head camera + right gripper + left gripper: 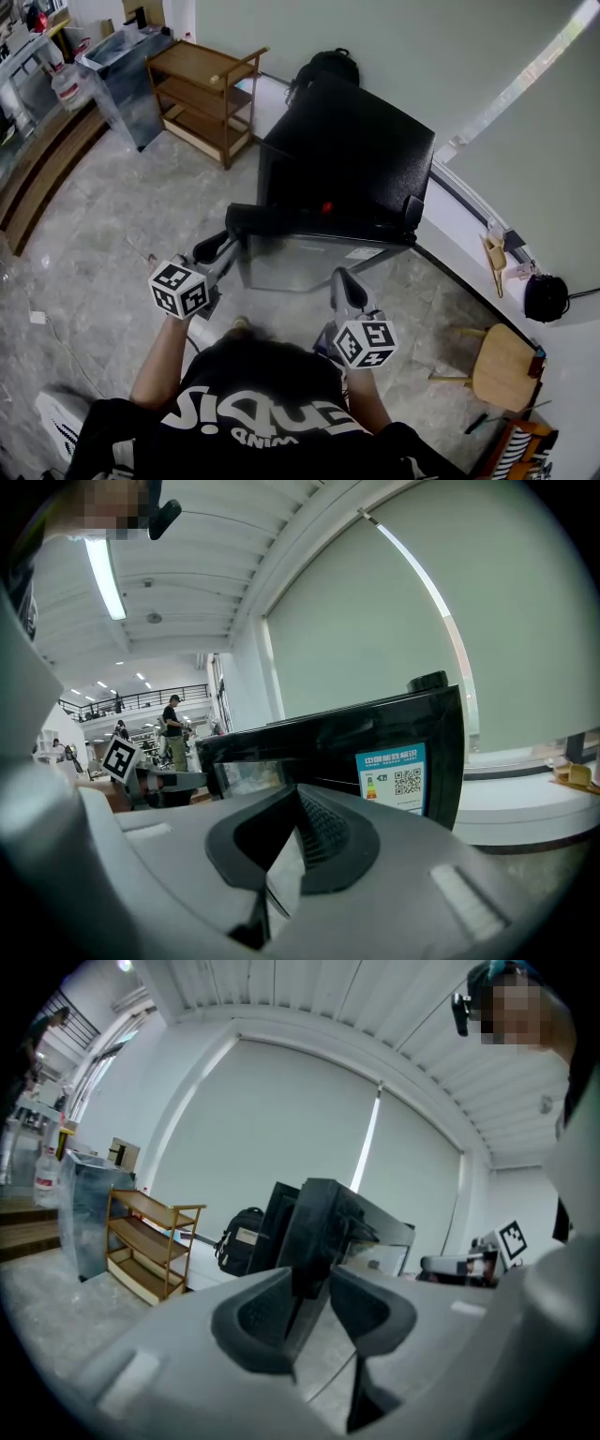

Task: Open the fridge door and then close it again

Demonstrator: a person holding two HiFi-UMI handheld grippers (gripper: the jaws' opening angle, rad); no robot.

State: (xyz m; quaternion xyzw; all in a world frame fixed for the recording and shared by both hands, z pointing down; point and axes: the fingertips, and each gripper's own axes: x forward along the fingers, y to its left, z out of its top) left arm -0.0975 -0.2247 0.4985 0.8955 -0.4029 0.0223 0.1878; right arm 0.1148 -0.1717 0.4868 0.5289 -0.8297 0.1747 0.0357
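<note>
A small black fridge (347, 141) stands on the floor in front of me. Its door (309, 262), grey-fronted with a black top strip, stands slightly ajar, the free edge at the left. My left gripper (232, 246) is at that free edge. In the left gripper view the door's edge (314, 1222) runs down between the jaws, and the left gripper (311, 1283) is shut on it, one pad on each side. My right gripper (339, 279) hangs just before the door front, jaws shut and empty. In its own view the right gripper (298, 797) points at the door (309, 742) and its energy label (392, 775).
A wooden shelf rack (202, 94) and a metal cabinet (127, 75) stand at the back left. A black backpack (323, 66) leans behind the fridge. A wooden stool (502, 366) is at the right, by the low sill (459, 220) under the window.
</note>
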